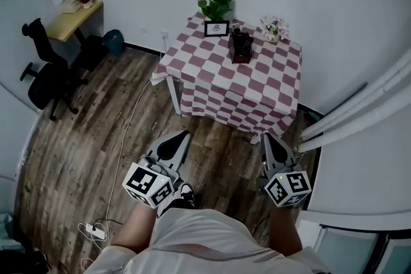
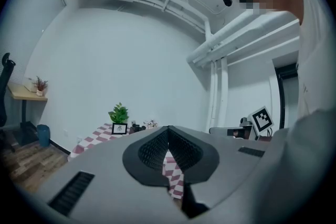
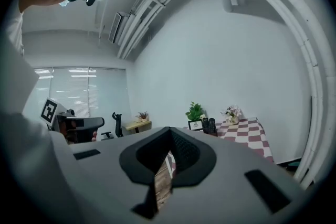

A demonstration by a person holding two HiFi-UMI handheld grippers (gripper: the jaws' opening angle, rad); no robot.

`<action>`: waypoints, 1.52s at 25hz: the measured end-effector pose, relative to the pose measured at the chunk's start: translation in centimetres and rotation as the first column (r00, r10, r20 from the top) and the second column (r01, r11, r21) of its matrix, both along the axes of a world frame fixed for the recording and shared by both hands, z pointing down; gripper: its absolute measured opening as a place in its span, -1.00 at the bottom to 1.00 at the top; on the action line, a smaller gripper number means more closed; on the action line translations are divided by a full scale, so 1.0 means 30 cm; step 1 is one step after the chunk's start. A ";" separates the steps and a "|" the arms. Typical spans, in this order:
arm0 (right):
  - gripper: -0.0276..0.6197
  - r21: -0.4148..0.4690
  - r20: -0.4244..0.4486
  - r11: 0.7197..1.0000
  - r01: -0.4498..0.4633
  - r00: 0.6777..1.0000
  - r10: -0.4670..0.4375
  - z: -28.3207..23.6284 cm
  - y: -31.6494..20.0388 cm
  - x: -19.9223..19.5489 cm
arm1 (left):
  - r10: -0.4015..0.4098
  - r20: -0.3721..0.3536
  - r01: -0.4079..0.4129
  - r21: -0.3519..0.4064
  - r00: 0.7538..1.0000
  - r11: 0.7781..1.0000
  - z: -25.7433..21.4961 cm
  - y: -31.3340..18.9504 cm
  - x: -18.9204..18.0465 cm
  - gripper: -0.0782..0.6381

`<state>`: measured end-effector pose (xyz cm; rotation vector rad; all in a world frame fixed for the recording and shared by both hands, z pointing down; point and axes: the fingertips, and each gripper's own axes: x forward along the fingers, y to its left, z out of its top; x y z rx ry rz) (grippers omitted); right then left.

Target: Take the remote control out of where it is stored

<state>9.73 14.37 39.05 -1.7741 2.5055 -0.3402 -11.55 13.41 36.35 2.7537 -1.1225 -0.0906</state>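
Note:
Dark remote controls stand upright in a black holder (image 1: 241, 47) on a table with a red-and-white checked cloth (image 1: 257, 96), far ahead of me. The holder (image 3: 210, 125) shows small in the right gripper view and tiny (image 2: 137, 127) in the left gripper view. Over the wooden floor, well short of the table, my left gripper (image 1: 182, 135) is shut and holds nothing. My right gripper (image 1: 268, 137) is level with it, also shut and empty. In each gripper view the jaw tips meet, left gripper (image 2: 168, 128) and right gripper (image 3: 169, 129).
Beside the holder stand a green plant (image 1: 217, 3), a small picture frame (image 1: 216, 28) and a flower pot (image 1: 273, 29). A black office chair (image 1: 42, 67), a yellow desk (image 1: 74, 19) and a blue bin (image 1: 114, 42) are at the left. A power strip (image 1: 95, 231) with its cable lies on the floor.

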 end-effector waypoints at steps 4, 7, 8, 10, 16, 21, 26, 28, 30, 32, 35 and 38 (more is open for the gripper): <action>-0.88 -0.008 -0.017 1.000 -0.011 1.000 0.011 -0.005 -0.152 -0.081 | -0.003 -0.001 0.003 -0.007 1.000 1.000 0.007 -0.160 -0.096 -0.76; -0.88 -0.003 -0.024 1.000 -0.020 1.000 0.020 -0.020 -0.246 -0.131 | 0.005 -0.006 -0.005 -0.018 1.000 1.000 0.013 -0.249 -0.150 -0.76; -0.88 -0.002 -0.025 1.000 -0.025 0.999 0.024 -0.023 -0.271 -0.145 | 0.009 -0.007 -0.009 -0.020 1.000 1.000 0.015 -0.276 -0.162 -0.76; -0.88 -0.002 -0.030 1.000 -0.031 0.999 0.031 -0.023 -0.314 -0.166 | 0.019 -0.012 -0.019 -0.024 1.000 1.000 0.020 -0.327 -0.176 -0.76; -0.88 -0.028 -0.061 0.998 -0.052 0.997 0.050 0.006 -0.401 -0.149 | 0.047 -0.026 -0.048 -0.034 0.999 0.998 0.046 -0.446 -0.151 -0.76; -0.88 -0.023 -0.055 0.998 -0.050 0.997 0.049 0.008 -0.489 -0.077 | 0.054 -0.016 -0.055 -0.044 0.998 0.998 0.062 -0.518 -0.071 -0.76; -0.88 0.000 -0.034 0.999 -0.036 0.999 0.036 0.010 -0.591 0.071 | 0.032 0.003 -0.032 -0.033 0.999 0.999 0.044 -0.606 0.075 -0.76; -0.88 0.016 -0.028 0.999 -0.040 0.999 0.040 -0.008 -0.630 0.168 | 0.031 0.006 -0.031 -0.033 0.999 0.999 0.028 -0.635 0.167 -0.76; -0.88 0.023 -0.020 0.999 -0.048 0.999 0.048 -0.018 -0.665 0.272 | 0.027 0.018 -0.027 -0.028 0.999 0.999 0.014 -0.668 0.258 -0.76; -0.88 0.015 -0.002 0.998 -0.060 0.998 0.060 -0.011 -0.695 0.381 | 0.022 0.030 -0.021 -0.031 0.999 0.999 0.005 -0.700 0.348 -0.76; -0.88 0.004 0.015 0.997 -0.078 0.997 0.078 0.009 -0.731 0.529 | 0.027 0.043 -0.025 -0.042 0.999 0.999 0.008 -0.727 0.476 -0.76; -0.88 -0.004 0.042 0.995 -0.098 0.994 0.098 0.034 -0.758 0.605 | 0.038 0.073 -0.033 -0.064 0.997 0.997 0.031 -0.739 0.553 -0.76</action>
